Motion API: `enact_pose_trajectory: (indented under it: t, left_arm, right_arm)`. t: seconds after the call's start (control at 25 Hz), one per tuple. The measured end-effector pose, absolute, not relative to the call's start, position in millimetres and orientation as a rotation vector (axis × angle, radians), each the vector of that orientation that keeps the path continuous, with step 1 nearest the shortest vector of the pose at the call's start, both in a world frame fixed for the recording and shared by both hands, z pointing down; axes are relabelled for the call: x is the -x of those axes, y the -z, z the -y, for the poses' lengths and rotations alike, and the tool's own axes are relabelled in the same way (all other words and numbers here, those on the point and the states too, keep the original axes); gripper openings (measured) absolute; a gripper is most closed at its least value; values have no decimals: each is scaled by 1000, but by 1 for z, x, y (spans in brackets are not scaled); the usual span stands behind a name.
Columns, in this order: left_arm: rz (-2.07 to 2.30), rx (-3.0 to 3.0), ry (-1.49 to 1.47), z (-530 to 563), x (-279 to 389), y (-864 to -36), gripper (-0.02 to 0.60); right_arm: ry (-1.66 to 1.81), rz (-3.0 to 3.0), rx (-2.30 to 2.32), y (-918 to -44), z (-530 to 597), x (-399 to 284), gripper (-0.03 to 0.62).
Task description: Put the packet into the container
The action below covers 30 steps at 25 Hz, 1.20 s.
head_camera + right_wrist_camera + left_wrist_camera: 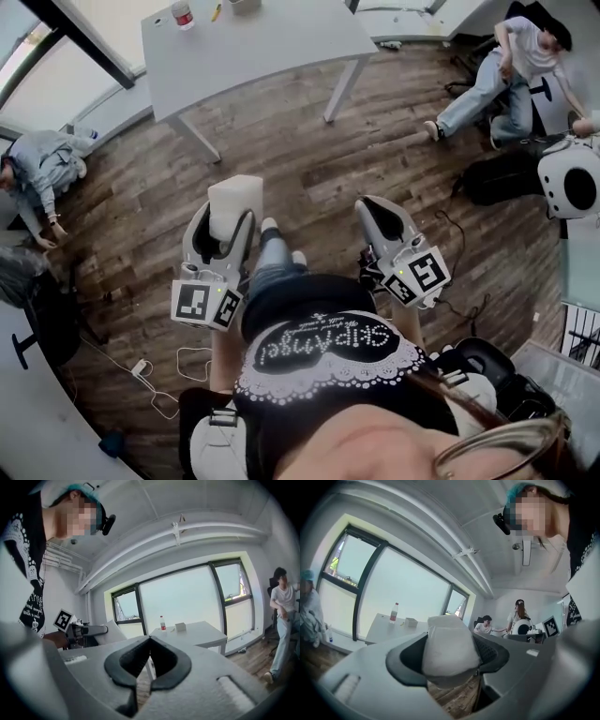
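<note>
My left gripper [225, 217] is shut on a white packet [234, 201], which stands up between its jaws. In the left gripper view the packet [450, 644] fills the gap between the dark pads. My right gripper [371, 206] is beside it, shut, with nothing between its fingers; its pads meet at the tips [150, 639]. Both hang over the wooden floor, short of a white table [253, 52]. On the table's far side a small white container [244, 6] stands next to a bottle [183, 14]. The container [180, 626] also shows in the right gripper view.
One person sits on the floor at the left [42, 169] and another at the far right [511, 66]. A black bag [506, 173] and a round white device [572, 183] lie at the right. Cables and a plug [150, 375] trail over the floor at the lower left.
</note>
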State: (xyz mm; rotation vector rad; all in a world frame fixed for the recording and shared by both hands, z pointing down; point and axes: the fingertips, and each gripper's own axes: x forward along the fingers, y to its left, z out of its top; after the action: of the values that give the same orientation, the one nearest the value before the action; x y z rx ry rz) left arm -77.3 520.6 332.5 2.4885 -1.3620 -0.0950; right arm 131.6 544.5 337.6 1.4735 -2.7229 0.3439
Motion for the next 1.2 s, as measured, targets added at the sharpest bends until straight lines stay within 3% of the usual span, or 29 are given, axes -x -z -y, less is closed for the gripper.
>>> enact_pose_trajectory:
  t: [0.4, 1.2]
  left_arm:
    - [1251, -2536, 130, -453, 98, -310, 276]
    - [1232, -2482, 123, -408, 142, -329, 276]
  right_arm:
    - [-276, 2761, -1471, -307, -471, -78, -2]
    - [-321, 2691, -1523, -319, -425, -46, -2]
